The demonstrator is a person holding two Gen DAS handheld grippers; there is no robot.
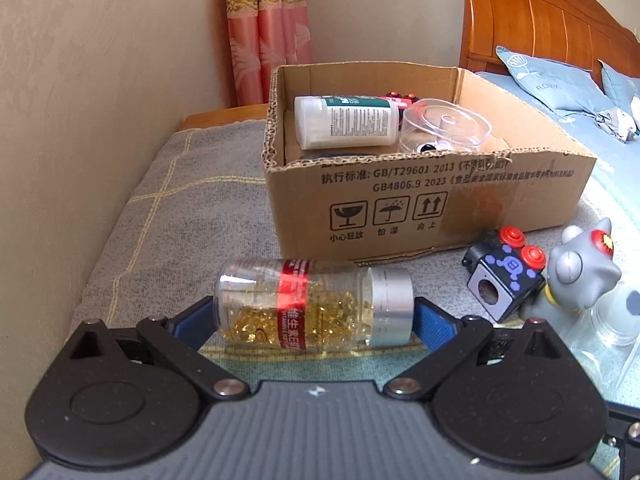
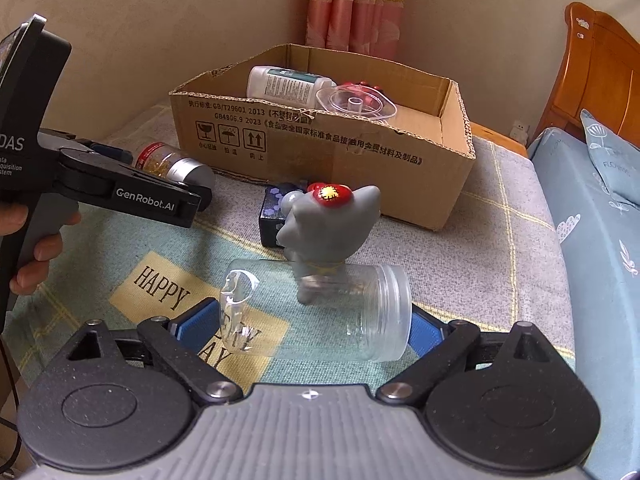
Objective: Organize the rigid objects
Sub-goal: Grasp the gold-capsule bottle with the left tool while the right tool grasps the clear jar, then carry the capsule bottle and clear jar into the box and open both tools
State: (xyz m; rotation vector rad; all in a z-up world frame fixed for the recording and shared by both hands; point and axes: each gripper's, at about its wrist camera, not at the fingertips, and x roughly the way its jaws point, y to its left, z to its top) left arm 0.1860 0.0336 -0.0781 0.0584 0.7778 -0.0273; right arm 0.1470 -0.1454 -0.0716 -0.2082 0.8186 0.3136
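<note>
My left gripper (image 1: 314, 316) is shut on a clear capsule bottle (image 1: 312, 306) with a red label and silver cap, held lengthwise, base against one pad and cap against the other. It also shows in the right wrist view (image 2: 172, 164). My right gripper (image 2: 316, 326) is shut end to end on a clear plastic jar (image 2: 320, 312) lying on its side. A cardboard box (image 1: 400, 200) stands behind; it holds a white bottle (image 1: 344, 122) and a clear plastic container (image 1: 444, 128). A grey toy figure (image 2: 328, 220) and a black cube (image 1: 504, 280) with red buttons lie in front of the box.
Everything sits on a grey checked blanket (image 2: 480, 248) over a bed. A wall runs along the left, pink curtains (image 1: 264, 28) hang behind the box, and a wooden headboard (image 1: 540, 20) with blue pillows (image 1: 560, 84) is at the right.
</note>
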